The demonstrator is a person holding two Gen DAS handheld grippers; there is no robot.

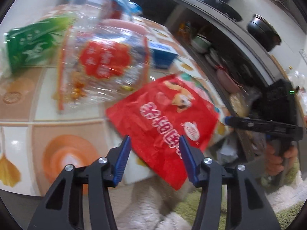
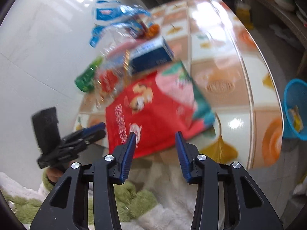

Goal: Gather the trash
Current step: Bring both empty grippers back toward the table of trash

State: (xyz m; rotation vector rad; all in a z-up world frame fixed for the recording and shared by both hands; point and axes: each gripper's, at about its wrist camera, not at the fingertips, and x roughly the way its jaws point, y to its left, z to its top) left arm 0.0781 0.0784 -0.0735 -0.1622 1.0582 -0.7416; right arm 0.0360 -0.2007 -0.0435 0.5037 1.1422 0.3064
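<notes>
A red snack bag (image 1: 165, 118) lies on the patterned table (image 1: 57, 115) with its near corner hanging over the edge. My left gripper (image 1: 155, 140) is open, and the bag's near edge sits between its blue pads without being pressed. In the right wrist view the red snack bag (image 2: 153, 111) shows from the other side. My right gripper (image 2: 155, 134) is open just over the bag's near edge. Each gripper appears in the other's view: the right gripper (image 1: 230, 120) and the left gripper (image 2: 100, 129). A pink and green packet (image 2: 180, 82) lies partly under the red bag.
Behind the red bag lie a clear plastic bag with a red label (image 1: 103, 61), a green packet (image 1: 30, 46), a blue box (image 1: 163, 53) and a blue wrapper (image 2: 115, 13). A blue basket (image 2: 295, 109) stands past the table's right end. Shelves of dishes (image 1: 211, 53) run along the right.
</notes>
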